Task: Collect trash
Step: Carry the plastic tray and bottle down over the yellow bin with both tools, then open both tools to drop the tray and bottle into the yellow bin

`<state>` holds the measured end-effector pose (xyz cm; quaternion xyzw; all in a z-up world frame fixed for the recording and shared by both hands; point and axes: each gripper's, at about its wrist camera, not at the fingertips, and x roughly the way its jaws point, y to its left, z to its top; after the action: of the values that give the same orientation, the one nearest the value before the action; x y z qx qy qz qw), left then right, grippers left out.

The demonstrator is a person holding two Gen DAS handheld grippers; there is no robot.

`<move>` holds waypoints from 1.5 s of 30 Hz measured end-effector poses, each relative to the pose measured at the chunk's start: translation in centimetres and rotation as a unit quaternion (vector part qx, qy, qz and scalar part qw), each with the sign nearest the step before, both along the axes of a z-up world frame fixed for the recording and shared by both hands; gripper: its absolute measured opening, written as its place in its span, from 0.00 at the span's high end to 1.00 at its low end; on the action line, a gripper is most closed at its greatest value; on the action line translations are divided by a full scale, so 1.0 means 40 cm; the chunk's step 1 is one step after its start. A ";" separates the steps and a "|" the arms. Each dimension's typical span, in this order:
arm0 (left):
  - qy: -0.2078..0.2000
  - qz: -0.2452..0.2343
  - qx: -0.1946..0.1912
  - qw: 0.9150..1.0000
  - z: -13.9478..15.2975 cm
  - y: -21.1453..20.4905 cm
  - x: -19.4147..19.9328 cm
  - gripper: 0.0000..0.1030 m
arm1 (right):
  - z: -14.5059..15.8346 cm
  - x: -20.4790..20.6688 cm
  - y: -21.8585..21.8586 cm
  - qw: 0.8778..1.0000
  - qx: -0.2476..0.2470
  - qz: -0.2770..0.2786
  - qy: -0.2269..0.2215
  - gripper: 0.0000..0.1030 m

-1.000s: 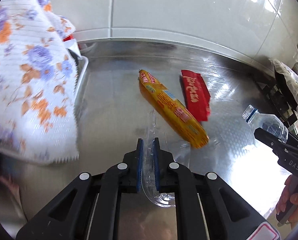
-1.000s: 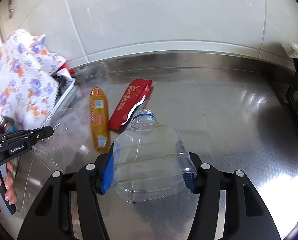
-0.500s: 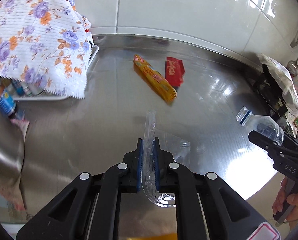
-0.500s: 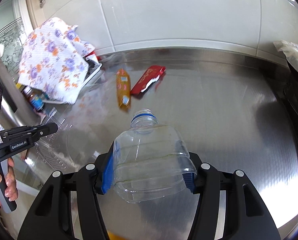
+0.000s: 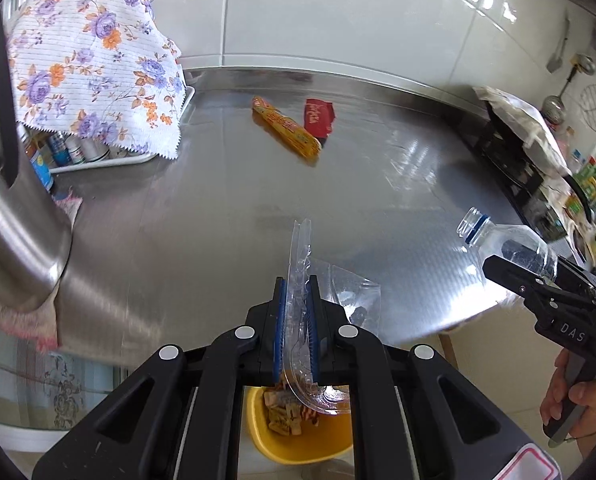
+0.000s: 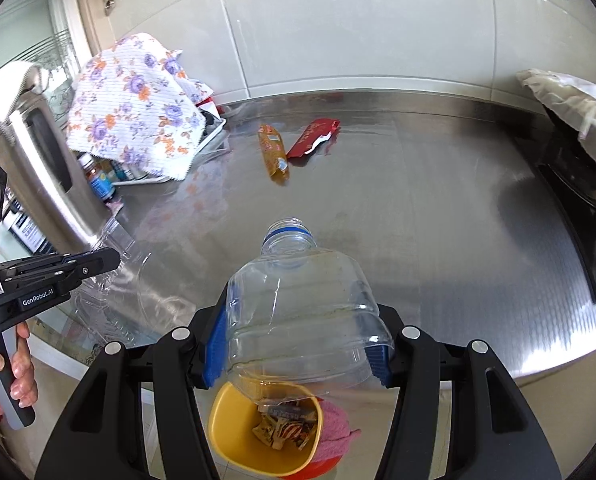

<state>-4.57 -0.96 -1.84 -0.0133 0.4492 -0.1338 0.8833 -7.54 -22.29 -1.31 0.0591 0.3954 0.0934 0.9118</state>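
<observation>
Beyond both claws, a steel counter (image 5: 226,184) backed by white wall tiles (image 6: 338,28). Left gripper (image 5: 297,304) clamped on clear plastic packaging (image 5: 338,288); right gripper (image 6: 298,344) clamped on plastic bottle (image 6: 298,304). Yellow bin (image 6: 226,436) directly below. Far ahead: yellow wrapper (image 5: 286,126), red wrapper (image 5: 318,118), floral cloth (image 5: 94,64) at left.

Home kitchen: steel counter (image 5: 226,208), tiled wall (image 5: 338,12).

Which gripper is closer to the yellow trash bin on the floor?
Cannot tell. The left gripper and the right gripper both hang above the round yellow plastic bin.
</observation>
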 end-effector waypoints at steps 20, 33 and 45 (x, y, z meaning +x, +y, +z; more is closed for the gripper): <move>0.078 -0.018 -0.010 0.997 -0.178 0.060 -0.356 0.90 | -0.134 -0.368 0.126 0.996 -0.025 0.034 0.080 0.44; 0.161 -0.054 0.017 0.985 -0.462 0.029 -0.283 0.90 | -0.443 -0.289 0.145 0.978 -0.025 0.079 0.193 0.44; 0.219 -0.078 0.043 0.972 -0.695 -0.003 -0.183 0.90 | -0.712 -0.179 0.168 0.957 -0.041 0.098 0.272 0.43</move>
<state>-11.90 -1.07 -29.64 0.0308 0.6370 -0.1761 0.7498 -14.69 -15.55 -29.77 0.0060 0.6354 0.1467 0.7581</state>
